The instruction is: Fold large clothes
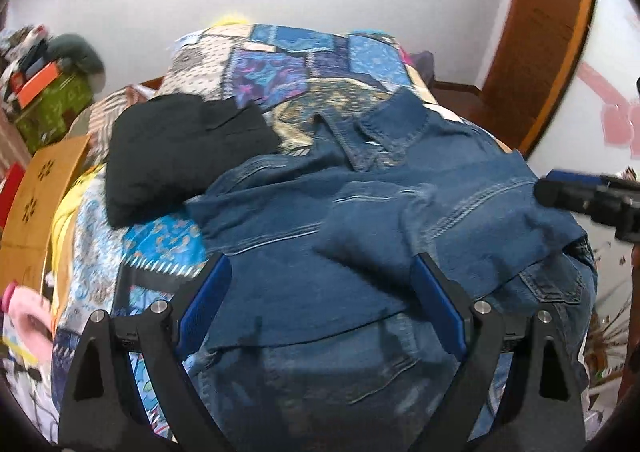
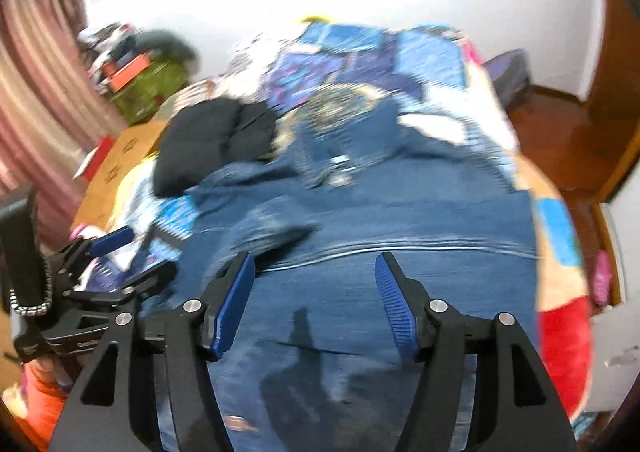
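Observation:
A blue denim jacket point(image 1: 400, 211) lies spread on the patchwork bedspread point(image 1: 280, 63), collar toward the far side, with one sleeve folded across its body. My left gripper point(image 1: 320, 258) hovers over the jacket's near part, jaws wide open, with only flat cloth below them. In the right wrist view, which is blurred, my right gripper point(image 2: 315, 256) is open above the jacket point(image 2: 400, 219), gripping nothing. The right gripper's tip point(image 1: 580, 191) shows at the jacket's right edge. The left gripper point(image 2: 120, 252) appears at the left of the right wrist view.
A folded black garment point(image 1: 180, 163) lies on the bed to the jacket's left. A cardboard box point(image 1: 36, 203) and a green box point(image 1: 52, 107) with clutter stand left of the bed. A wooden door frame point(image 1: 540, 31) is at the right, and a red cushion point(image 2: 564, 344) lies near the bed's right edge.

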